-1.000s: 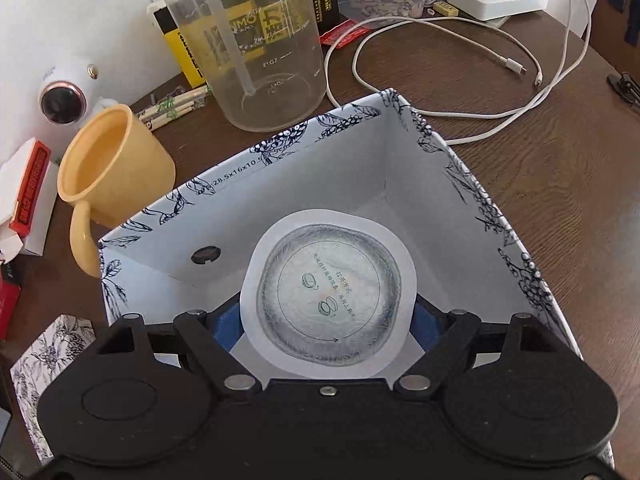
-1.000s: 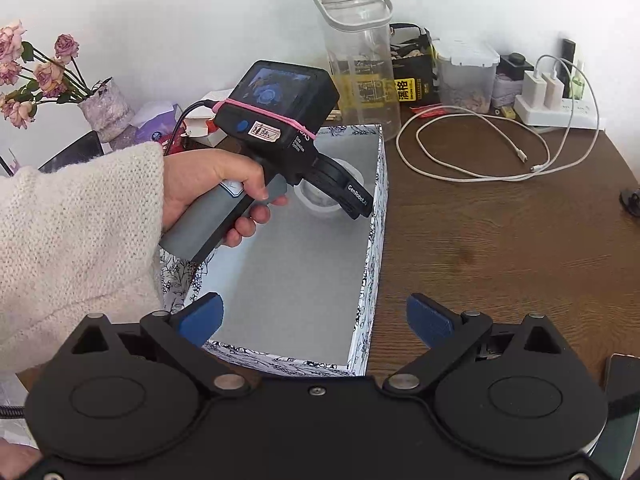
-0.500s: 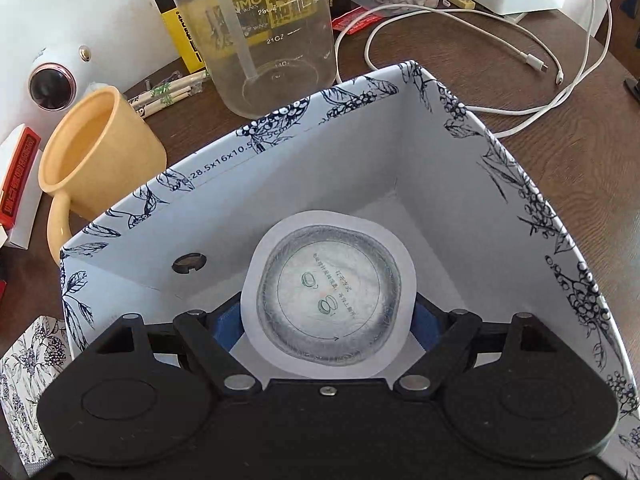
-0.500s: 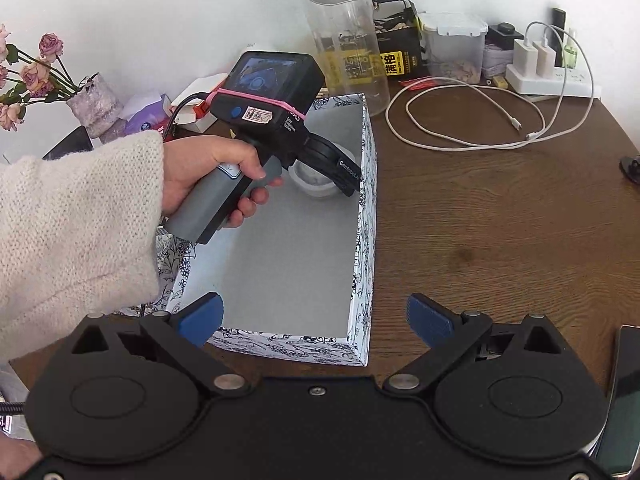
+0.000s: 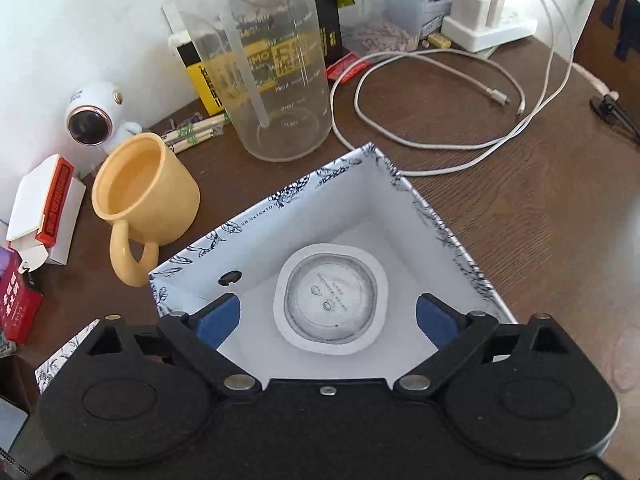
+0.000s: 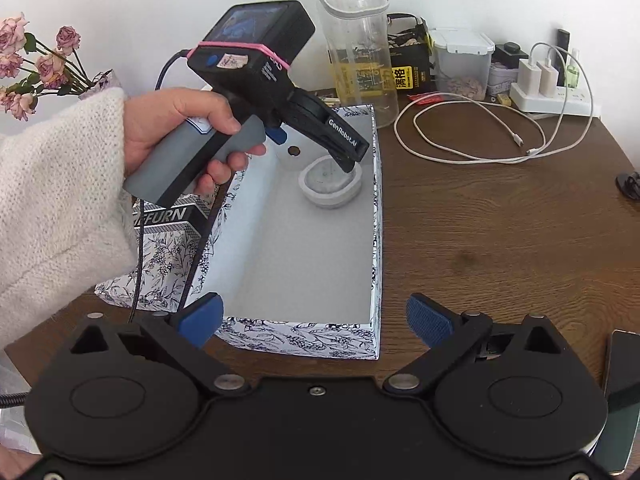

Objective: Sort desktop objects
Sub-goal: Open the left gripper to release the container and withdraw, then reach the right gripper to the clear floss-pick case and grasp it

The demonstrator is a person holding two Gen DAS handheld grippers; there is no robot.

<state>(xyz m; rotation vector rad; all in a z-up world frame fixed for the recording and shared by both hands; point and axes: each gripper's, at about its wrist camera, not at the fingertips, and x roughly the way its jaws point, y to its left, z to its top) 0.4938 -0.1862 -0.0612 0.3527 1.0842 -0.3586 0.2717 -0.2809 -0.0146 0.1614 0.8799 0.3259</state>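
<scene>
The small sealed cup sits in the box, directly below the spread left tool. The right tool, also spread and holding nothing, hangs at the box's near end, well apart from the cup.

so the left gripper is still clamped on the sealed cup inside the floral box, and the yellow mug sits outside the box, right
Not quite. The left gripper is open: in the left wrist view its blue pads stand clear on both sides of the sealed cup, which rests on the bottom of the floral box. The rest holds: the yellow mug sits outside the box.
</scene>
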